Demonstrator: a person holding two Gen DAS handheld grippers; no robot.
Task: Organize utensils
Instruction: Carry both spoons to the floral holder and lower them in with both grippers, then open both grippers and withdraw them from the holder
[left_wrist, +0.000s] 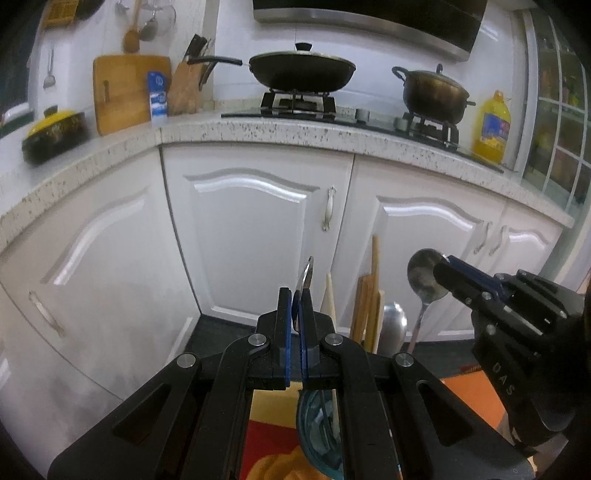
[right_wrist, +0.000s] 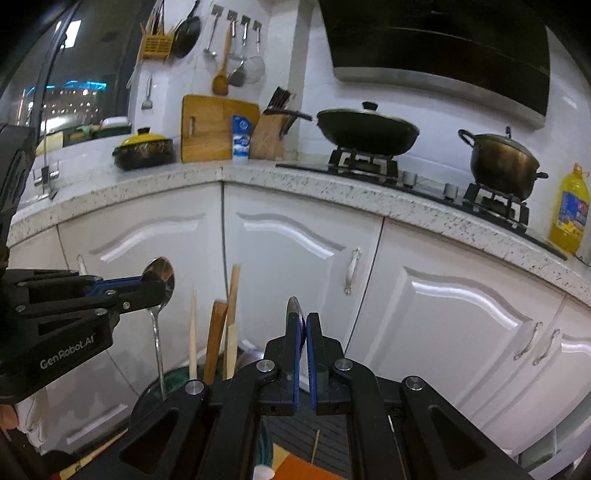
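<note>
— Nearest the lenses, what is held by each hand-held gripper?

— A metal spoon is clamped by its bowl in each. The left hand-held gripper (left_wrist: 295, 297) is seen shut on the left spoon (left_wrist: 307, 271), which is edge-on between the blue pads. The right hand-held gripper (right_wrist: 303, 321) is likewise pinched shut on the right spoon (right_wrist: 294, 304). In each case the handle is left hanging downward.

— Where are the spoons carried, relative to the rest?

— Both are held above a cluster of wooden utensils (left_wrist: 369, 295), which are stood upright just beyond and below the jaws. Their holder is mostly hidden, so its kind cannot be told. The left spoon is kept to the left of the cluster, the right spoon to its right.

— And farther off?

— White cabinet doors (left_wrist: 251, 229) are seen behind, then the speckled counter (left_wrist: 258, 129), on which a lidded wok (left_wrist: 301, 72) and a pot (left_wrist: 436, 92) are set over burners. More utensils are hung on the far wall (right_wrist: 236, 48).

— How far along is the tidying judged to be?

— Partway, it is judged. The wooden pieces appear gathered already; neither spoon has been put down yet. Both remain to be lowered, handle first, and released.
</note>
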